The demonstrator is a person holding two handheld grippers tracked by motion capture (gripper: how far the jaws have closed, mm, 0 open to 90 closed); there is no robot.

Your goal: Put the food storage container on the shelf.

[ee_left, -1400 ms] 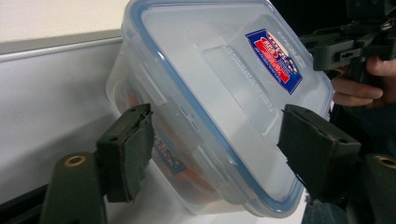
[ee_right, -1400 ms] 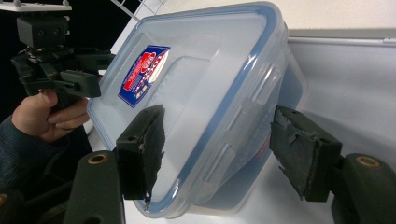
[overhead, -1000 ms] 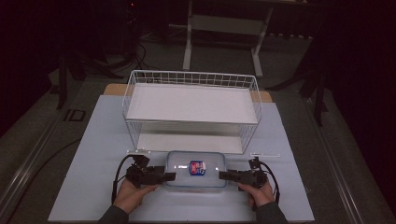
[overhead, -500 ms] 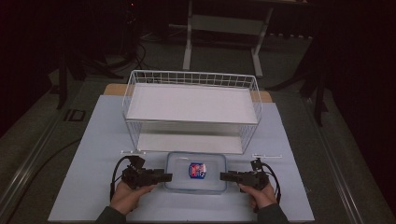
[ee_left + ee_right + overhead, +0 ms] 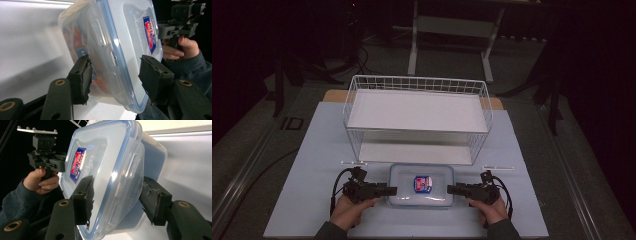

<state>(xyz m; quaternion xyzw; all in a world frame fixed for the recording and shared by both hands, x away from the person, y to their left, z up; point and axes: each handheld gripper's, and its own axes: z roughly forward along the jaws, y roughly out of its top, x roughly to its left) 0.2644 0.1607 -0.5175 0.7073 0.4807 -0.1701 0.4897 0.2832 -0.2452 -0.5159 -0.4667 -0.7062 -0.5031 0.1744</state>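
Lidded container [image 5: 421,185] sat on the surface just before wire basket [image 5: 417,118]. Left tool [image 5: 387,190] and right tool [image 5: 453,189] pinched its ends. Risk: uneven lift tilts it; smooth plastic slips free.

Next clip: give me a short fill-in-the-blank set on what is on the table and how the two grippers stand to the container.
1. The clear plastic container has a lid edged in ____.
2. Behind the container stands a white wire ____.
3. The left gripper and the right gripper stand at opposite ____ of the container, each with the lid's edge between its jaws.
4. The red and blue label sits on the container's ____.

Missing words: blue; basket; ends; lid
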